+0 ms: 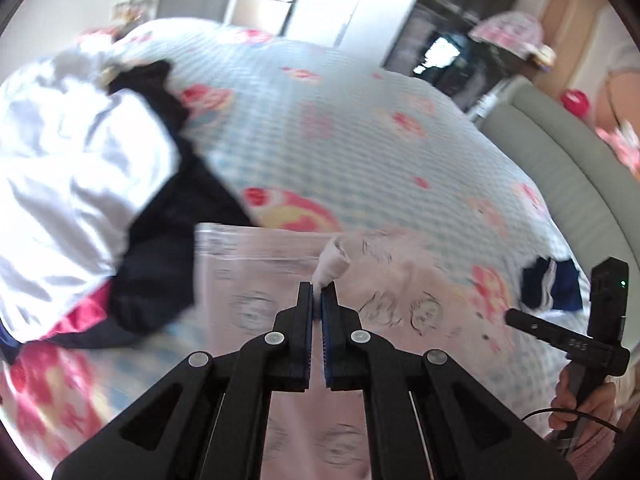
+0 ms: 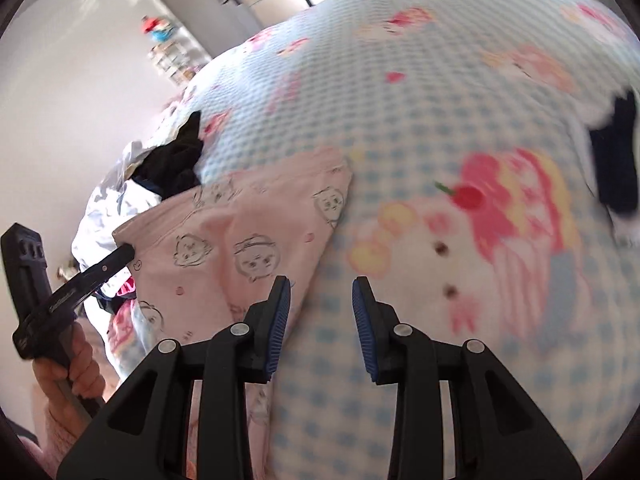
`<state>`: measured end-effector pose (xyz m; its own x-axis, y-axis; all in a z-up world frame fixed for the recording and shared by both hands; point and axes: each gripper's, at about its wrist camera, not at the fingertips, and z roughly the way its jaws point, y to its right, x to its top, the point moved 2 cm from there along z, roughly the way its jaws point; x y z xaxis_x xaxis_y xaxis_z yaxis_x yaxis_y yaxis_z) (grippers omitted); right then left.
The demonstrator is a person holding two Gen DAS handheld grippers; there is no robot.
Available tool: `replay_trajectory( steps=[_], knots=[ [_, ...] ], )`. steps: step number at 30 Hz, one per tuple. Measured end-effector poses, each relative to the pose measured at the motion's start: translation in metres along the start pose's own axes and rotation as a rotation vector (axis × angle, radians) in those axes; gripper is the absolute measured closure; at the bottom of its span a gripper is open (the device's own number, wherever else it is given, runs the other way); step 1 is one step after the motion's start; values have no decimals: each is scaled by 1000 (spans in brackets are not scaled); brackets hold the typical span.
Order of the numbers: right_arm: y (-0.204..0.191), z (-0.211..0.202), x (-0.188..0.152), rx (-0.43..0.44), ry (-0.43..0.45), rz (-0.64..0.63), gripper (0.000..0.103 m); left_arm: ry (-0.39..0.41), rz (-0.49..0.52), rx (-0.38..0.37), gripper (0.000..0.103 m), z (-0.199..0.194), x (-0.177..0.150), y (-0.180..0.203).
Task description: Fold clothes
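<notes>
Fingers of the left gripper (image 1: 319, 286) are pinched tight on a little bunched bit of the pink cloth (image 1: 256, 280), and a white tuft of it pokes out past the tips. Fingers of the right gripper (image 2: 321, 284) stand wide apart with nothing between them, hanging over the blanket (image 2: 420, 80) just beside the cloth's edge. The pink cloth lies on the bed in front of the person, partly spread out, with one straight edge at the far side and a pointed corner off to the right. I think a fold is being made: one side is held and the other tool looks ready to grab. The pictures are blurry, so I cannot tell if the cloth is being laid out flat or being folded over. Whichever it is, the open tool would need to close on an edge or corner of the cloth so both sides move together and no wrinkles bunch up. The cloth looks soft and thin, pale pink, with small drawn faces all over it. The blanket is bumpy like a waffle, light blue checks with big pink cake pictures. A pile (image 1: 80, 152) of other clothes sits to the left, shiny white on top, dark and a bit of bright pink under. A small dark blue piece (image 1: 552, 284) with white stripes lies apart on the right.
</notes>
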<state>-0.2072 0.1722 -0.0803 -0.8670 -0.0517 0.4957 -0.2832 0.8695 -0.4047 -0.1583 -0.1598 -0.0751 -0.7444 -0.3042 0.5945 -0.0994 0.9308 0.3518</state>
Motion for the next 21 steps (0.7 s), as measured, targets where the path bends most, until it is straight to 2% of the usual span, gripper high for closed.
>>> replay_trajectory(
  steps=[2,5,8,9,12,13,14,15,16,18,19,20,21],
  knots=[
    [-9,16,13,-10,-15,-42,60,-25,-30,23,99,13,5,-29],
    [-20,43,31,-7,-42,-69,60,-46,-27,57,99,31,9,-52],
    [-30,69,50,-3,-69,-96,60,-40,-5,40,99,38,16,-55],
    [-32,76,54,0,-68,-105,59,-44,4,58,98,43,17,-57],
    [-33,103,67,-25,-70,-131,49,-64,9,105,95,56,16,-62],
    [-33,114,71,-45,-75,-140,47,-77,-4,117,92,60,14,-66],
    [-30,127,73,-61,-101,-136,45,-90,-17,128,84,65,12,-70],
    [-26,142,73,-75,-138,-125,43,-95,-28,106,69,68,9,-72],
    [-21,156,72,-68,-174,-103,42,-98,-38,95,64,70,7,-73],
    [-13,176,68,-37,-228,-55,40,-90,-29,92,65,73,5,-72],
    [-12,175,65,-20,-213,-54,43,-92,-11,87,68,75,6,-69],
    [-14,171,63,6,-194,-61,63,-95,7,72,84,75,8,-64],
    [-17,166,61,34,-178,-67,91,-98,25,57,94,76,10,-59]
  ],
)
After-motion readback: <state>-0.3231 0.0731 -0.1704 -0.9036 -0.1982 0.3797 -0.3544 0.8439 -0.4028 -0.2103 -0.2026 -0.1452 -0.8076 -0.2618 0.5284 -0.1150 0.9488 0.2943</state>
